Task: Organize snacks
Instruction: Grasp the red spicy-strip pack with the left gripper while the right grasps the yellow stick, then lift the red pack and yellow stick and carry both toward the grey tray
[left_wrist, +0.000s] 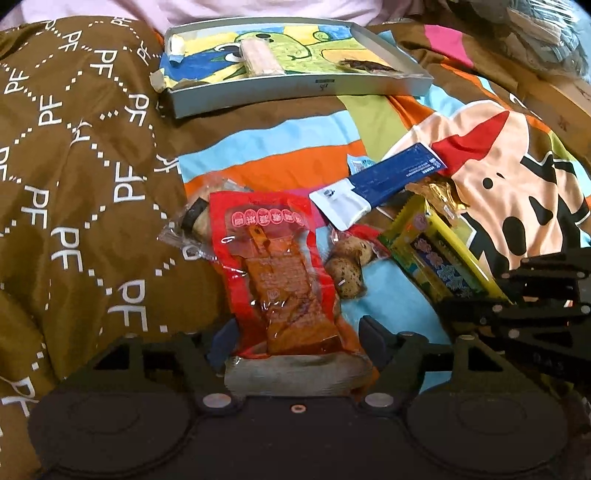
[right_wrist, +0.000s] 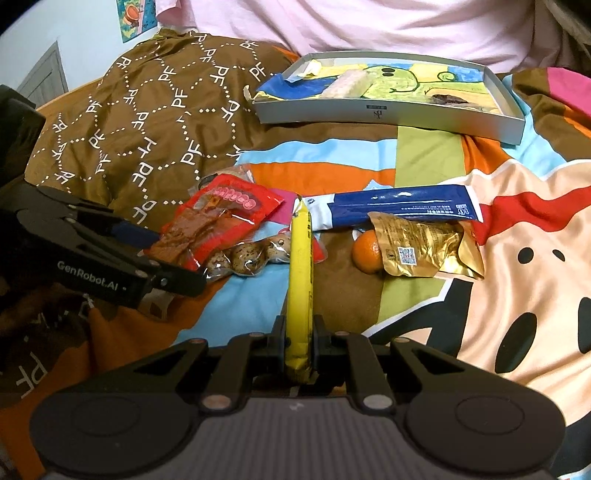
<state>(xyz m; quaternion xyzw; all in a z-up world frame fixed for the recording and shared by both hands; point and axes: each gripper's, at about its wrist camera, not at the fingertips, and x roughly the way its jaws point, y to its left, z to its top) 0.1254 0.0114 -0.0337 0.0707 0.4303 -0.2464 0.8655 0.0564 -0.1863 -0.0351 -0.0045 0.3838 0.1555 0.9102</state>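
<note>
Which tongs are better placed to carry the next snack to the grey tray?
Probably the right tongs: they are shut on the yellow snack bar. The left tongs only straddle the red packet, apparently not pressing it.

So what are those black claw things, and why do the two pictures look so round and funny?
They are grippers, tongs a person holds, one in each hand. Each carries a wide-eyed camera looking along its fingers, which bends the picture. One picture is from the left gripper; the red snack packet lies between its fingers, though I can't tell if they pinch it. The other is from the right gripper, shut on a yellow snack bar. On the colourful blanket lie a blue-and-white packet, a gold packet, an orange and speckled eggs in clear wrap. Behind is a shallow grey box, already holding a couple of snacks.
</note>
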